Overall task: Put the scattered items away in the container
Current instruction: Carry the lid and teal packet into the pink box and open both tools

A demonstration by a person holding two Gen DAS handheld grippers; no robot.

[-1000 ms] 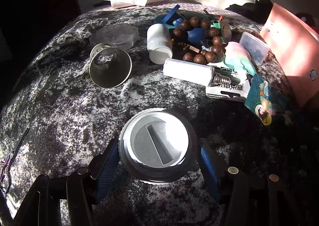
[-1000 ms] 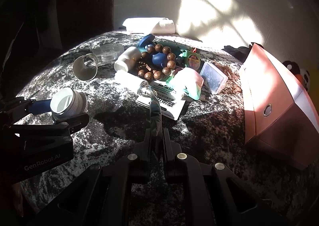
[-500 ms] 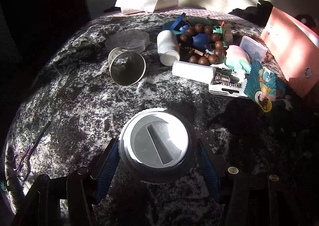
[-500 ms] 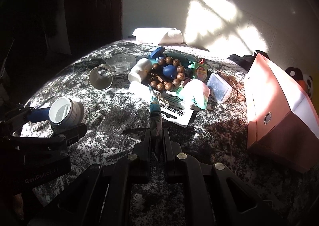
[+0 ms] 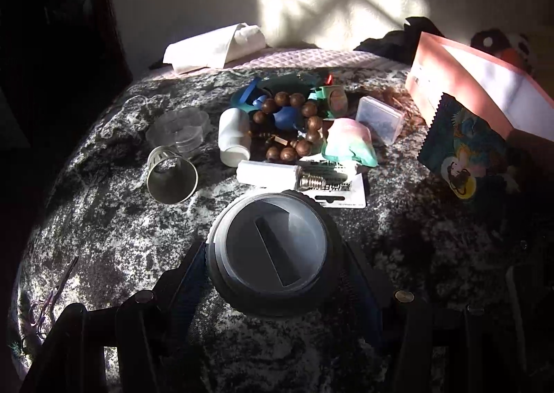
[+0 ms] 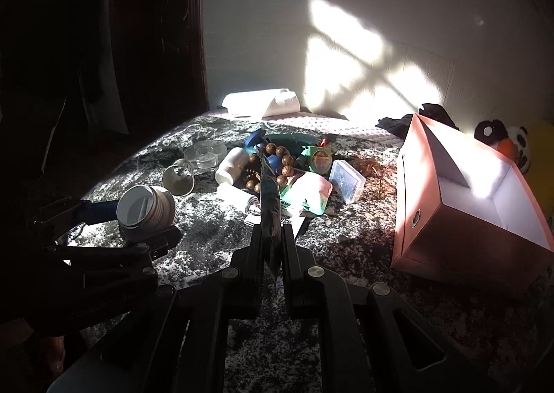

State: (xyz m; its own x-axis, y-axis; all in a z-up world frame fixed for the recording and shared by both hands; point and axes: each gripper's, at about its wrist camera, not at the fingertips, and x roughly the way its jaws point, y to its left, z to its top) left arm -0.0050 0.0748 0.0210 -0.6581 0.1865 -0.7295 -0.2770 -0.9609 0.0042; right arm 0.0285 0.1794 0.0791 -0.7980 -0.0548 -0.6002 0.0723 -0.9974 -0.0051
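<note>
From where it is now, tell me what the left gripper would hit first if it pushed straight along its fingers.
The left gripper, shut on the round white ridged jar, points toward the white tube bulb with a metal screw base lying on its printed card. Probably that comes first; depth is unclear.

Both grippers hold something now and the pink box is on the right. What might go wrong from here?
1. The right gripper pinches the flat packet only by its edge, so it may slip or swing before reaching the pink box.
2. The left gripper holds the round jar by its curved sides; it could rotate or drop.
3. Both loads head to one opening and may collide.
</note>
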